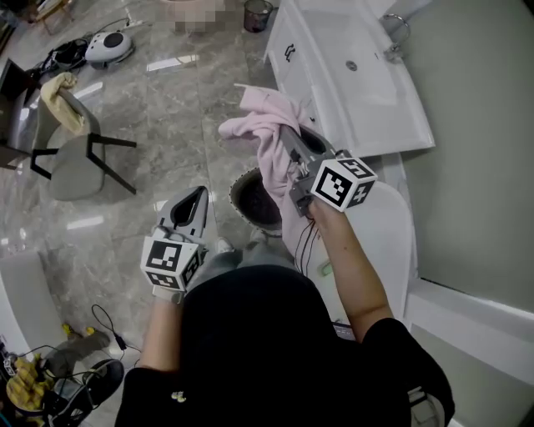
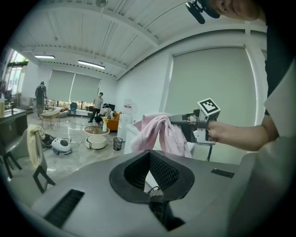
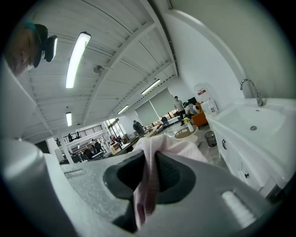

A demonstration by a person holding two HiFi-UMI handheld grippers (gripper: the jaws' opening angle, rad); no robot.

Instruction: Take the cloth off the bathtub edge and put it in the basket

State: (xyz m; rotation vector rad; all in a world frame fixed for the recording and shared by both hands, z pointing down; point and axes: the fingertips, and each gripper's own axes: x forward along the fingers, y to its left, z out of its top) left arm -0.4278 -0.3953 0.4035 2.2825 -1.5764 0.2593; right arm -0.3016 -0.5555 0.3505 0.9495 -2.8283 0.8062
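Note:
The pink cloth hangs bunched in the air from my right gripper, which is shut on it. It hangs just beyond the dark round basket on the floor. In the right gripper view the cloth is pinched between the pads and trails down past my right gripper. My left gripper is lower, to the left of the basket, shut with nothing in it. Over my left gripper, the left gripper view shows the cloth draped from the right gripper.
A white vanity with a sink runs along the right. A white rounded fixture lies under my right arm. A grey chair, a robot vacuum and a small bin stand on the marble floor; cables lie at lower left.

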